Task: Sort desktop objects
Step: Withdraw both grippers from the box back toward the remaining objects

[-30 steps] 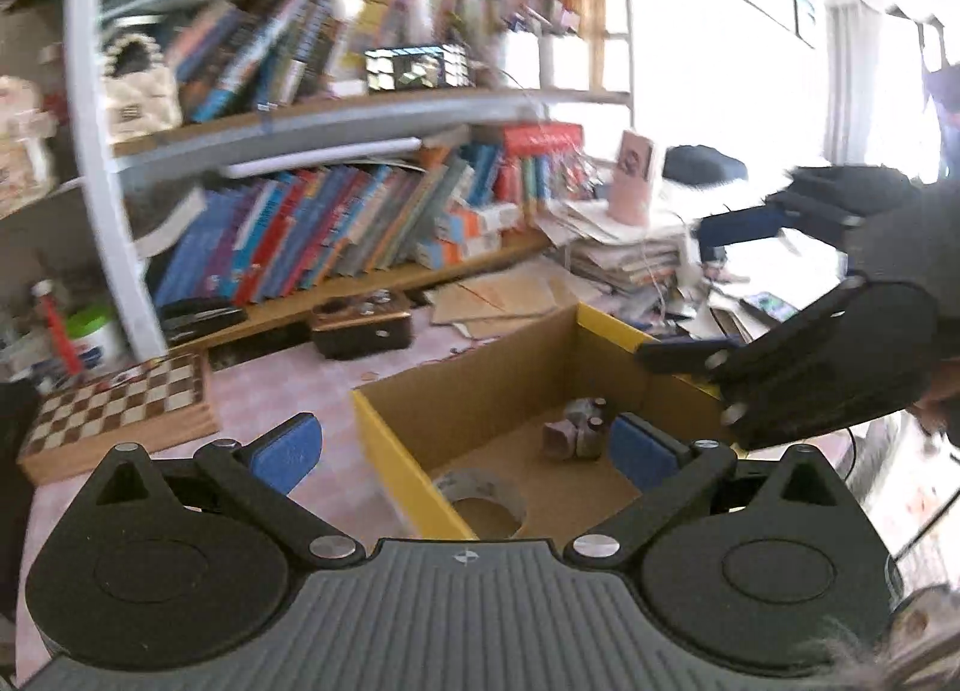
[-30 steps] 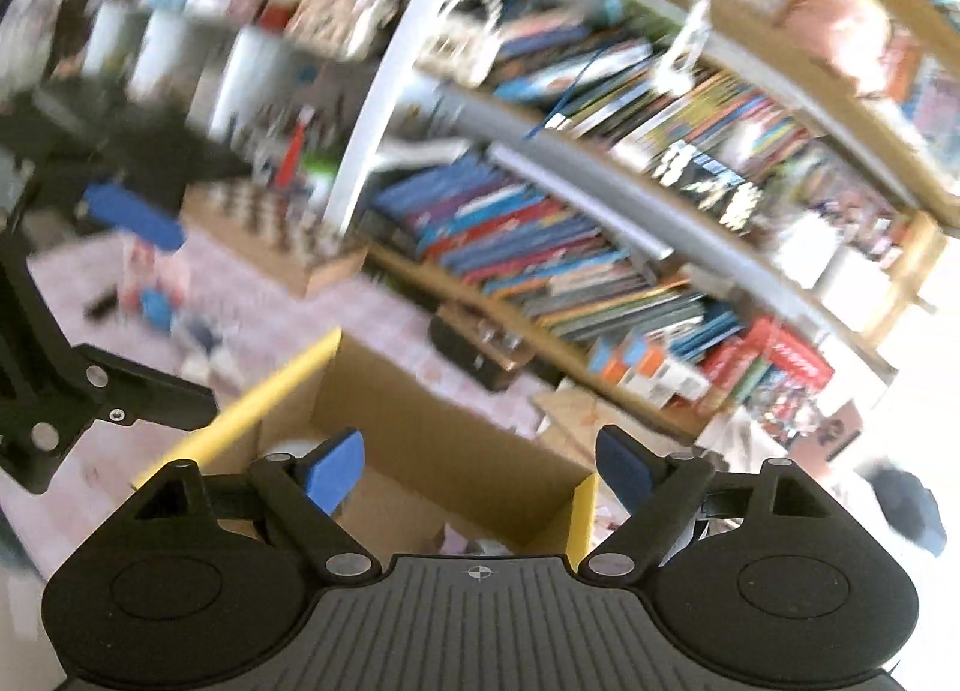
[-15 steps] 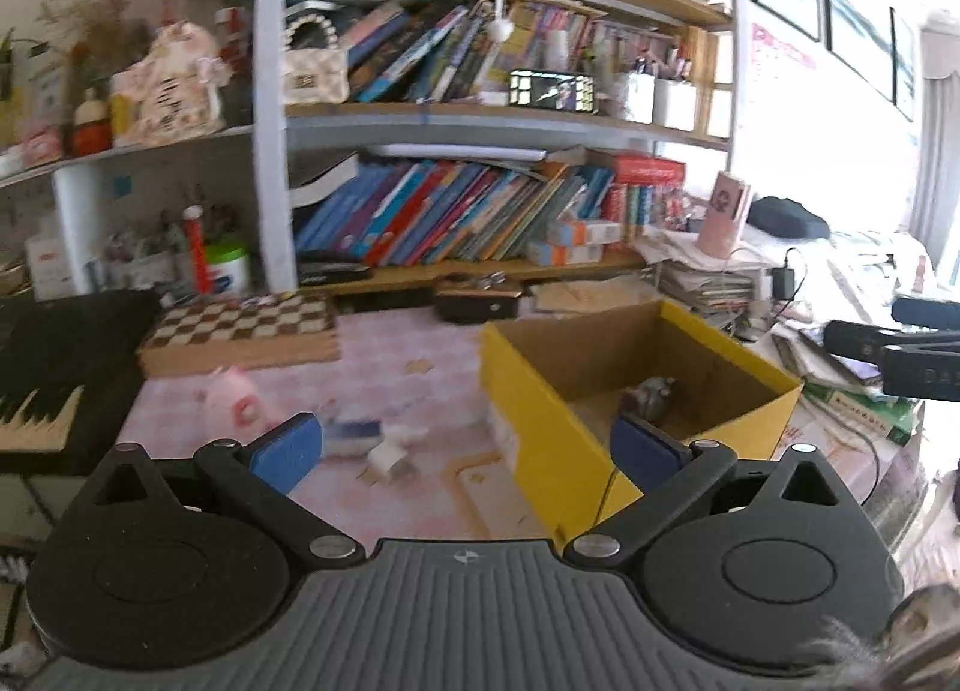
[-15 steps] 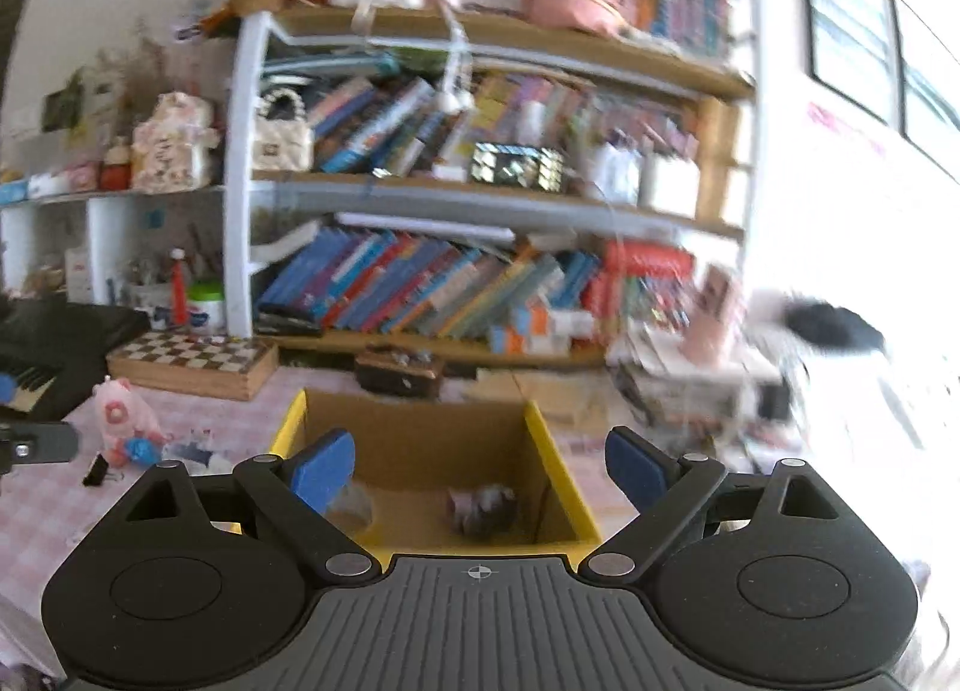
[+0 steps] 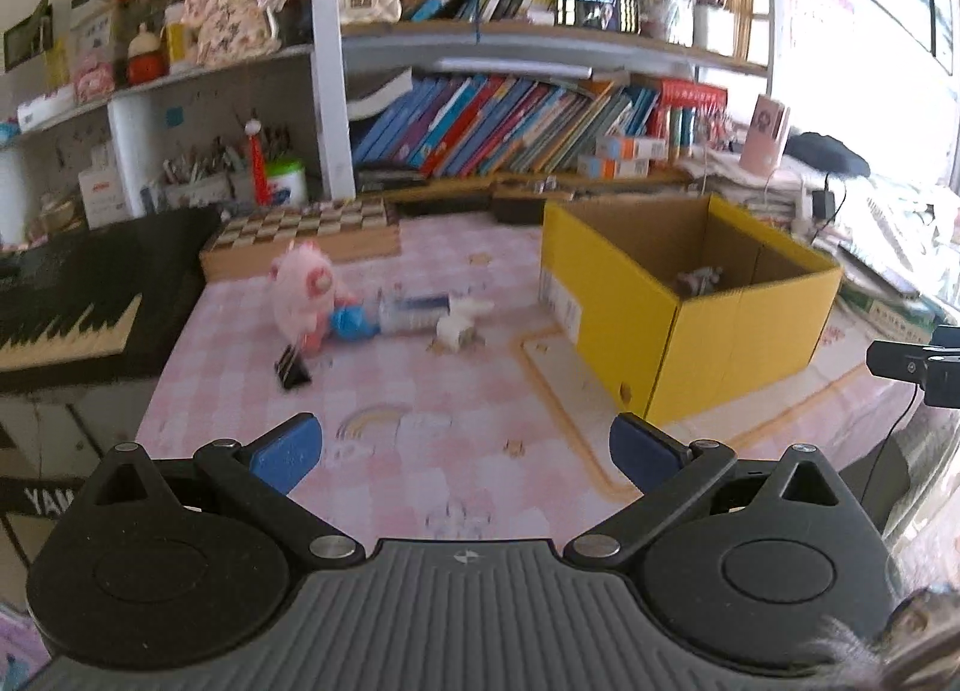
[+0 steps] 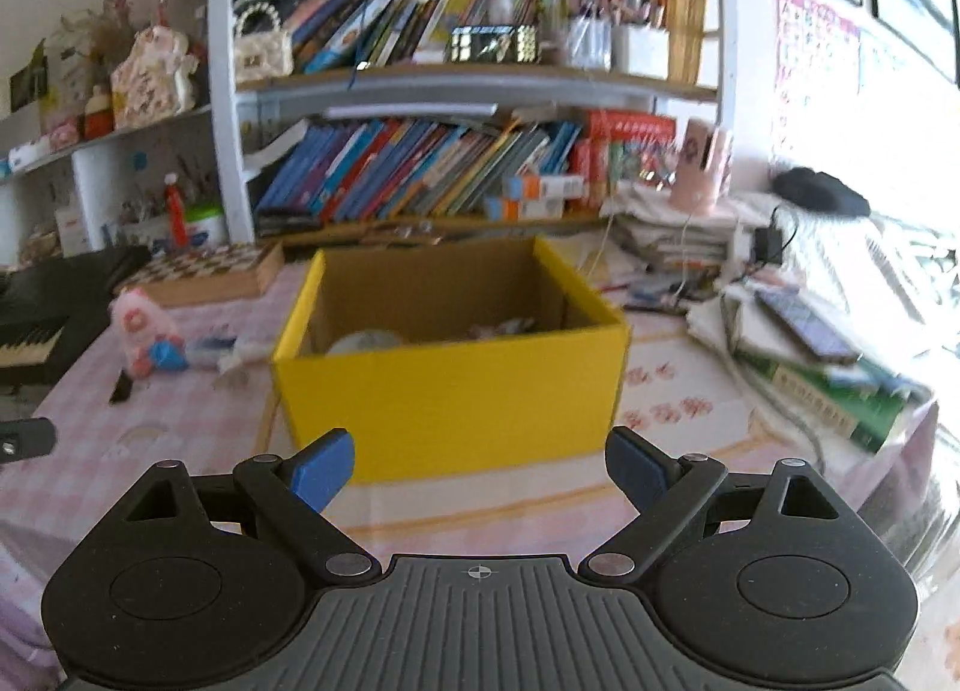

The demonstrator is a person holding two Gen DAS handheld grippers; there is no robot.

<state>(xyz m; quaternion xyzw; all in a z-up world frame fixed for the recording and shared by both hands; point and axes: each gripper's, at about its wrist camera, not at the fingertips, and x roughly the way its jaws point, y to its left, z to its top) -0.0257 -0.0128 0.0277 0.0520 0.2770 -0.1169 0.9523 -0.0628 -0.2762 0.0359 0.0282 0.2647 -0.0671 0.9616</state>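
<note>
Desktop objects for sorting lie in two places: some already in the yellow box (image 5: 690,319), the rest loose on the pink check bench (image 5: 420,427).

From the left wrist I see my left tongs (image 5: 465,448) open and empty over the bench's near edge. A second ago this view looked straight down into the box; it has since swung away, and the loose cluster now sits ahead, left of the box: a pink plush (image 5: 303,295), a blue piece (image 5: 351,324) touching it, a clear case (image 5: 414,313), a small white toy (image 5: 459,325) and a black clip (image 5: 292,370) nearest me. A small grey item (image 5: 699,278) rests on the box floor.

From the right wrist my right tongs (image 6: 480,466) are open with nothing between them; the jaws have just been widening. The box (image 6: 450,397) stands square ahead, where a second ago the view was tilted and close over its corner. Inside I make out a pale round thing (image 6: 366,341) and something small beside it. The plush (image 6: 141,331) and its neighbours sit well left.

I judge a drop into the box is finished and both tongs are free for the next pick, likely from that cluster.
</note>
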